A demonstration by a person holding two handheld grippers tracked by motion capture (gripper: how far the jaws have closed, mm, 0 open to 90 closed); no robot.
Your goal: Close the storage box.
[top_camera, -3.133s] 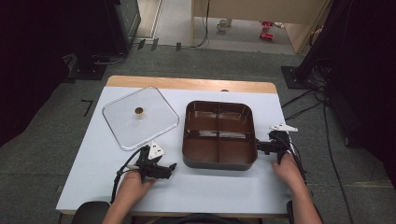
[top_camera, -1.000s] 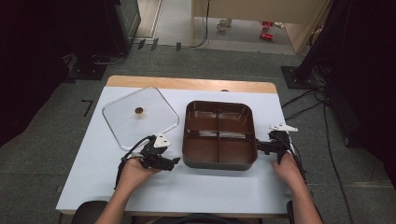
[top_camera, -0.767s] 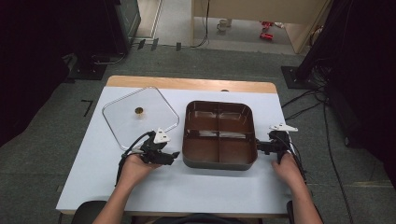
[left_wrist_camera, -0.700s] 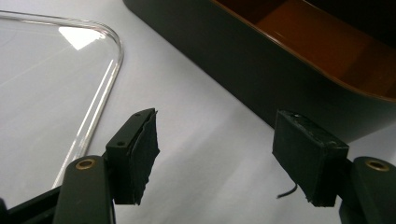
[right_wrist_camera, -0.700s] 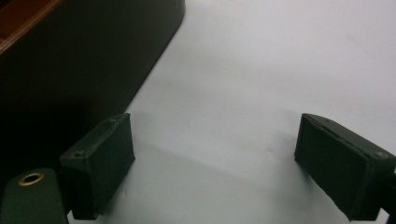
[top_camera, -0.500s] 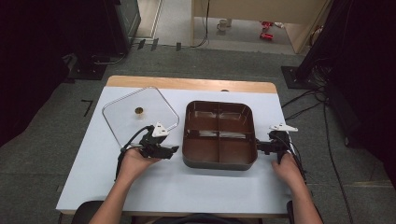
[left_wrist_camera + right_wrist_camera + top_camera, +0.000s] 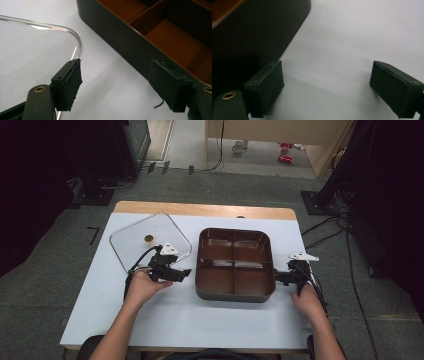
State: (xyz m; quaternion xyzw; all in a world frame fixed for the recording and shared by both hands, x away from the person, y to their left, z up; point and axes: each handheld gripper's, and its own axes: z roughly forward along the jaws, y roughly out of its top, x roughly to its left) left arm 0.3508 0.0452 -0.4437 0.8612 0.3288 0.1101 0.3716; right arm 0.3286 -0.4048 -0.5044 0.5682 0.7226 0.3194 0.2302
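Observation:
A dark brown tray (image 7: pixel 234 295) with four compartments sits mid-table. Left of it lies a clear square lid (image 7: pixel 132 247) with a small gold knob (image 7: pixel 148 238). My left gripper (image 7: pixel 184 274) hovers over the lid's near right corner and points at the tray's left wall. Its jaws have just been opening, with nothing between them. In the left gripper view the left gripper (image 7: pixel 120 85) spans bare table between the lid (image 7: pixel 32 50) and the tray (image 7: pixel 130 42). My right gripper (image 7: pixel 276 278) stands open at the tray's right wall (image 7: pixel 257 30), holding nothing.
The white table (image 7: pixel 200 325) has a wooden strip (image 7: pixel 200 210) along its far edge. Beyond it are grey floor, cables and dark stands. Cables trail from both grippers toward the person's hands.
The left hand has carried its gripper away from the person, up over the lid's near corner beside the tray. The right hand and the tray have stayed put.

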